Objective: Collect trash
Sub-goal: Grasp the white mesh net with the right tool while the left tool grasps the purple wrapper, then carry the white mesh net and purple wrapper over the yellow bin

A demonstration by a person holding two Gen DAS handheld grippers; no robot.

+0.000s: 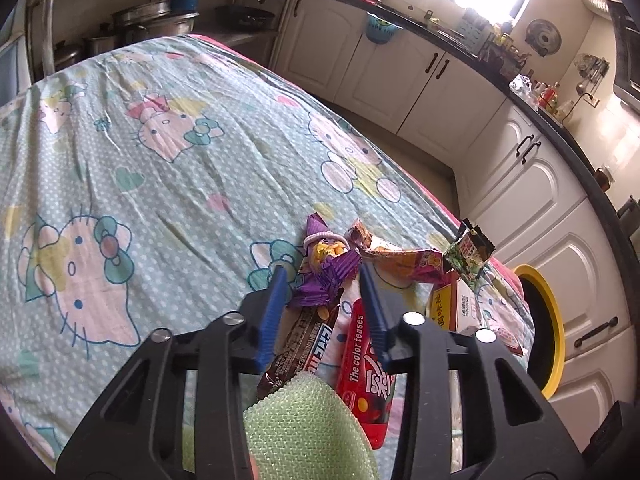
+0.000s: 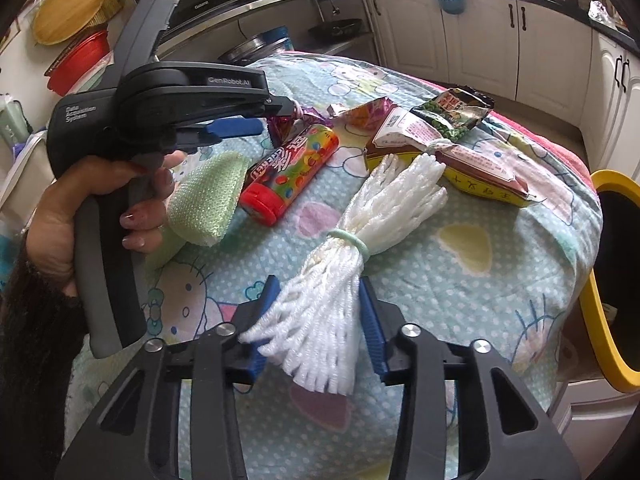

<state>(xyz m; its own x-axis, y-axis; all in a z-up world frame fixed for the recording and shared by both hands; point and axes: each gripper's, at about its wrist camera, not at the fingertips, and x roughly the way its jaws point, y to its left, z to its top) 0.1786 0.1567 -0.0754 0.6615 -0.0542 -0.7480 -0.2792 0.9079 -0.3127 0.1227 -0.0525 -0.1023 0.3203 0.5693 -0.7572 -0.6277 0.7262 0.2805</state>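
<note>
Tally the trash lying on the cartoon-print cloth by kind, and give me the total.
Foam padding: 2 (white foam net, green foam sheet)
Wrappers and packets: 4 (purple wrapper, brown bar wrapper, orange wrapper, green pea packet)
Candy tubes: 1 (red candy tube)
Cartons: 1 (brown carton)
Total: 8

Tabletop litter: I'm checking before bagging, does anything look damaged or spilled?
Nothing spilled. The green snack packet is torn open and crumpled atop the flattened brown carton; the purple crinkled wrapper is crushed. The red candy tube lies on its side, cap on.
</note>
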